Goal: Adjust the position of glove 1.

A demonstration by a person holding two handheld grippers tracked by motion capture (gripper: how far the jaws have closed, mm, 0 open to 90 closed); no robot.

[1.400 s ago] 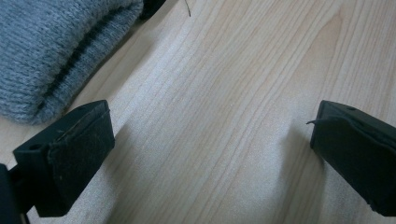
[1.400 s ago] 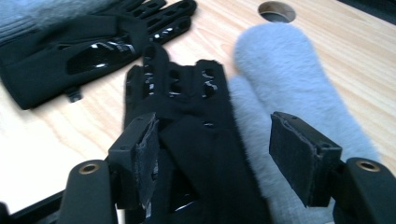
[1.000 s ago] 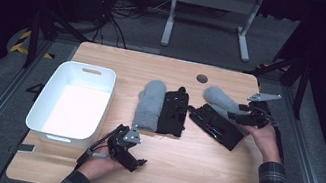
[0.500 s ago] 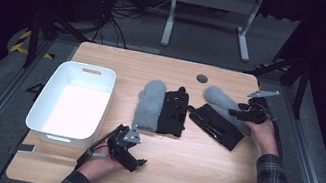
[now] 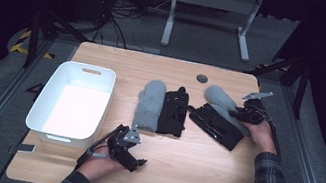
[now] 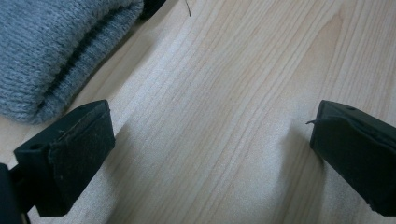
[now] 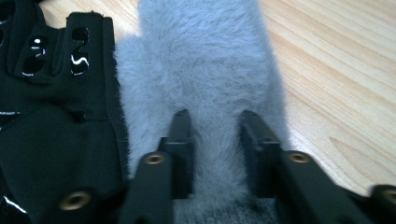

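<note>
A fuzzy grey mitten [image 5: 221,101] lies at the right of the wooden table [image 5: 196,178], partly on a black glove [image 5: 212,124]. My right gripper [image 5: 240,114] rests at its cuff end. In the right gripper view the jaws have just been closing and my right gripper [image 7: 212,116] pinches a ridge of the fuzzy mitten [image 7: 205,60], with the black glove [image 7: 51,116] to the left. My left gripper [image 5: 132,148] stands open near the front edge. In the left gripper view my left gripper [image 6: 210,140] has bare wood between its pads, and a knitted grey mitten [image 6: 51,46] lies beyond.
A white bin [image 5: 56,78] stands at the left of the table. At the centre the knitted grey mitten [image 5: 150,104] lies side by side with a second black glove [image 5: 173,113]. A dark round hole [image 5: 202,78] marks the far side. The floor around is dark.
My right gripper has come down a little onto the fuzzy grey mitten and its jaws have closed on the fur. The left gripper has stayed where it was.
</note>
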